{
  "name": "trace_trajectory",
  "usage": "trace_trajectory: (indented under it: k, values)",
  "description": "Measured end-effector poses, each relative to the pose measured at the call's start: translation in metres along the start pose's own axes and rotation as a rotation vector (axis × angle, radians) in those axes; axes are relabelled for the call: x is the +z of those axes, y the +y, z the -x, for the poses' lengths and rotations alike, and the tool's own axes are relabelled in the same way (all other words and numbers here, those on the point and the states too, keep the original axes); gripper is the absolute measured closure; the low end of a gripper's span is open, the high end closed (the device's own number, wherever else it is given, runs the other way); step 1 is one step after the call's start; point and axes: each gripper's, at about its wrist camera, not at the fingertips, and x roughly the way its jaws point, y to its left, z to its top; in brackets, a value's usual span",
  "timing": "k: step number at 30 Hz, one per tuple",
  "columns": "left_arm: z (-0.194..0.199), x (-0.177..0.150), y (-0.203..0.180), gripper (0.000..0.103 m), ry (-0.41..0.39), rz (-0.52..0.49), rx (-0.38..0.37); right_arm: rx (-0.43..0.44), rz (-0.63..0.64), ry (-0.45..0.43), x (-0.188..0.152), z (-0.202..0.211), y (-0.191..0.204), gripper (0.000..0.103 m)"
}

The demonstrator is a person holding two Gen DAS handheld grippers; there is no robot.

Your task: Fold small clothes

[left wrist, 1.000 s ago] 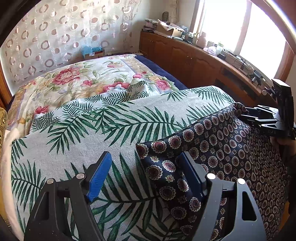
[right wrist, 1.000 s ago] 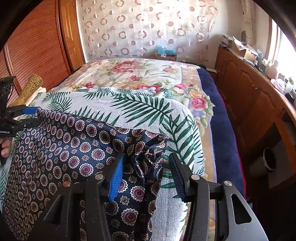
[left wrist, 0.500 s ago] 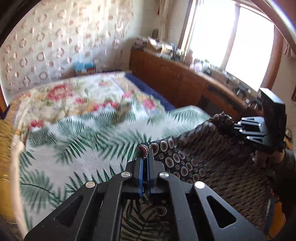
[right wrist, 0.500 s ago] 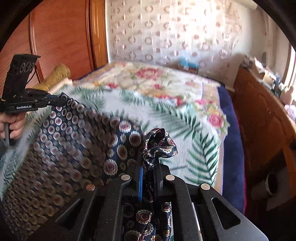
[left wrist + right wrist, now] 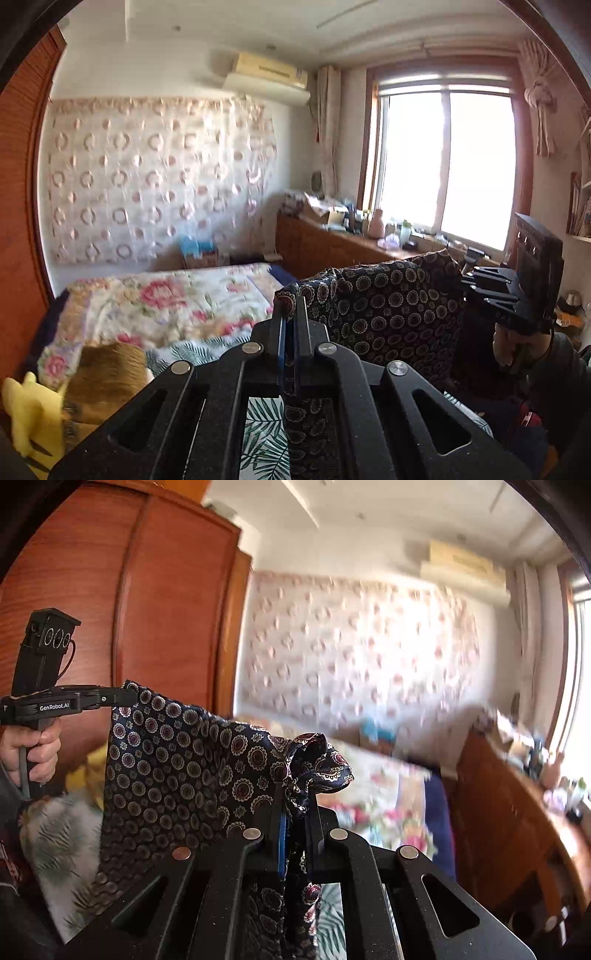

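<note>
Two black hand-held grippers are up in the air, and both have bitten down on the same dark navy silky garment printed with round medallions [image 5: 177, 760]. Left gripper [image 5: 291, 314]: jaws squeezed tight on one top corner of the cloth. Right gripper [image 5: 295, 805]: pinched on the other corner, a ruffle of fabric bunched above its tips. Between them the garment hangs stretched like a banner, draping down below both grippers, above the palm-leaf printed bedspread [image 5: 262, 435]. Beyond lies the floral quilt [image 5: 166, 302].

Floral bedspread [image 5: 155, 306], wardrobe [image 5: 147, 602], perhaps air-conditioner [image 5: 266, 74]
</note>
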Motion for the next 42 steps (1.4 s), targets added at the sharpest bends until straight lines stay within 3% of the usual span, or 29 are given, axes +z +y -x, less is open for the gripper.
trace_trajectory:
  k: [5, 7, 12, 15, 20, 24, 26, 28, 31, 34, 38, 42]
  values:
    - [0.063, 0.029, -0.002, 0.099, -0.094, -0.043, 0.043, 0.018, 0.054, -0.093, 0.042, 0.046, 0.034, 0.096]
    - [0.081, 0.037, 0.001, 0.099, -0.12, -0.042, 0.027, 0.051, 0.064, -0.119, 0.056, 0.063, 0.046, 0.096]
    - [0.095, 0.042, 0.02, 0.099, -0.114, -0.044, 0.066, 0.124, 0.092, -0.139, 0.076, 0.091, 0.069, 0.096]
    - [0.075, 0.031, 0.04, 0.099, -0.073, -0.03, 0.1, 0.128, 0.095, -0.131, 0.08, 0.088, 0.068, 0.096]
    - [-0.002, -0.017, 0.085, 0.098, 0.064, -0.012, 0.169, 0.088, 0.049, 0.015, 0.05, 0.018, 0.035, 0.096]
    - [-0.079, -0.064, 0.125, 0.083, 0.261, 0.025, 0.266, -0.014, -0.026, 0.216, 0.007, -0.075, 0.014, 0.092]
    - [-0.095, -0.081, 0.136, 0.069, 0.311, 0.048, 0.261, -0.111, -0.028, 0.301, -0.015, -0.113, 0.008, 0.083]
    - [-0.099, -0.093, 0.136, 0.054, 0.331, 0.03, 0.261, -0.114, -0.034, 0.357, -0.033, -0.135, 0.006, 0.081]
    - [-0.093, -0.104, 0.128, 0.04, 0.352, 0.041, 0.23, -0.108, -0.046, 0.378, -0.044, -0.139, 0.006, 0.079]
    - [-0.081, -0.113, 0.113, 0.038, 0.358, 0.006, 0.246, -0.072, -0.056, 0.38, -0.035, -0.133, 0.017, 0.073]
    - [-0.067, -0.128, 0.102, 0.038, 0.376, 0.007, 0.259, -0.033, -0.074, 0.368, -0.046, -0.103, 0.018, 0.045]
    - [-0.062, -0.155, 0.101, 0.038, 0.413, 0.027, 0.263, -0.027, -0.137, 0.385, -0.064, -0.072, 0.007, 0.044]
